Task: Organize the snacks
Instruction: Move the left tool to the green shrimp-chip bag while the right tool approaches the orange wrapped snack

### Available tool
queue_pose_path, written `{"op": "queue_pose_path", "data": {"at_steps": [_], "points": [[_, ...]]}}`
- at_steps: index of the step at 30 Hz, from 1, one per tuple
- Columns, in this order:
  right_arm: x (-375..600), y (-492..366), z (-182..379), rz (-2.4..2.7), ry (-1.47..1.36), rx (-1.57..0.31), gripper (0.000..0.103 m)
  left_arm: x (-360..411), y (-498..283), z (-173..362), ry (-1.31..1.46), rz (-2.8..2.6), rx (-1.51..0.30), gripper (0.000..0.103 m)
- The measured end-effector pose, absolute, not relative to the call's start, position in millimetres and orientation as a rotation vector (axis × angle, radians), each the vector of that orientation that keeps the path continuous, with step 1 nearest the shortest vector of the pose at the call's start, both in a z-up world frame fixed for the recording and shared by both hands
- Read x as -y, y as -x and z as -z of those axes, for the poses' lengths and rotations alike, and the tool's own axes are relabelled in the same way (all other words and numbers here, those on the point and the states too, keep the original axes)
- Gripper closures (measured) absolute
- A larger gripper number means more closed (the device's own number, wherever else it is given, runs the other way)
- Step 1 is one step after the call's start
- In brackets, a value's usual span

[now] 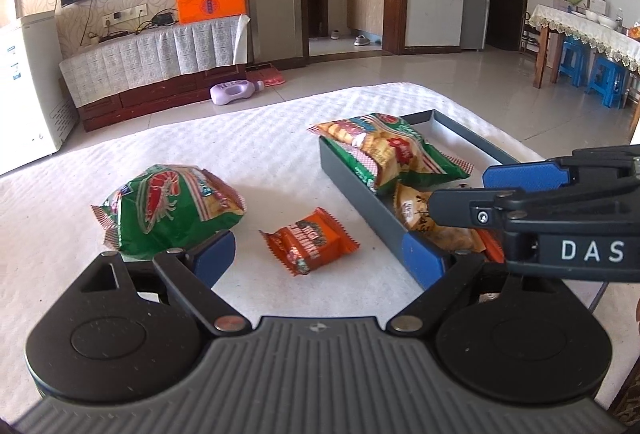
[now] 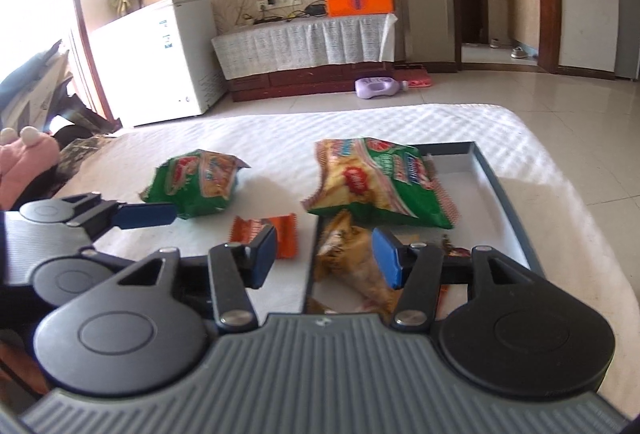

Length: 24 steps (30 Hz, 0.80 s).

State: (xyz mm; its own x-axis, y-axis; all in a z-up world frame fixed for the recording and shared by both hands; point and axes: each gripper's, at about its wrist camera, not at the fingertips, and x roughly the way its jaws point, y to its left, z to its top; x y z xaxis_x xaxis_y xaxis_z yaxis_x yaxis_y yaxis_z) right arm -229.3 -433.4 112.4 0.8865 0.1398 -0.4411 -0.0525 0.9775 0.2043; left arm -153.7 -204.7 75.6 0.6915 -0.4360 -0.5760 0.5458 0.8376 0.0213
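Observation:
A small orange snack packet (image 1: 310, 242) lies on the white cloth between the wide-apart fingers of my left gripper (image 1: 320, 260), which is open and not touching it. A green prawn-cracker bag (image 1: 168, 205) rests just past its left finger. The grey tray (image 1: 360, 189) holds a green and yellow bag (image 1: 392, 149) and a yellow-brown packet (image 1: 424, 218). My right gripper (image 2: 325, 256) hovers over the tray's near end, open. The yellow-brown packet (image 2: 348, 254) lies in the tray beneath and between its pads. The orange packet (image 2: 286, 230) shows partly behind the left pad.
The white quilted cloth (image 1: 260, 137) covers the table, with bare floor beyond its far edge. A purple bottle (image 1: 236, 91) lies on the floor by the TV cabinet. A pink plush item (image 2: 24, 157) sits off the table's left side. The tray's far right part (image 2: 468, 189) is bare.

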Motion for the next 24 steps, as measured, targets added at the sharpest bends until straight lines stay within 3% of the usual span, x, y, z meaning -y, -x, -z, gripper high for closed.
{"op": "queue_pose_path", "data": {"at_steps": [24], "points": [[394.0,217.3,-111.6,-0.146,-0.167,-0.513,0.047,140.2,132.4,-82.8,-0.126,0.405,-0.596,0.010]]}}
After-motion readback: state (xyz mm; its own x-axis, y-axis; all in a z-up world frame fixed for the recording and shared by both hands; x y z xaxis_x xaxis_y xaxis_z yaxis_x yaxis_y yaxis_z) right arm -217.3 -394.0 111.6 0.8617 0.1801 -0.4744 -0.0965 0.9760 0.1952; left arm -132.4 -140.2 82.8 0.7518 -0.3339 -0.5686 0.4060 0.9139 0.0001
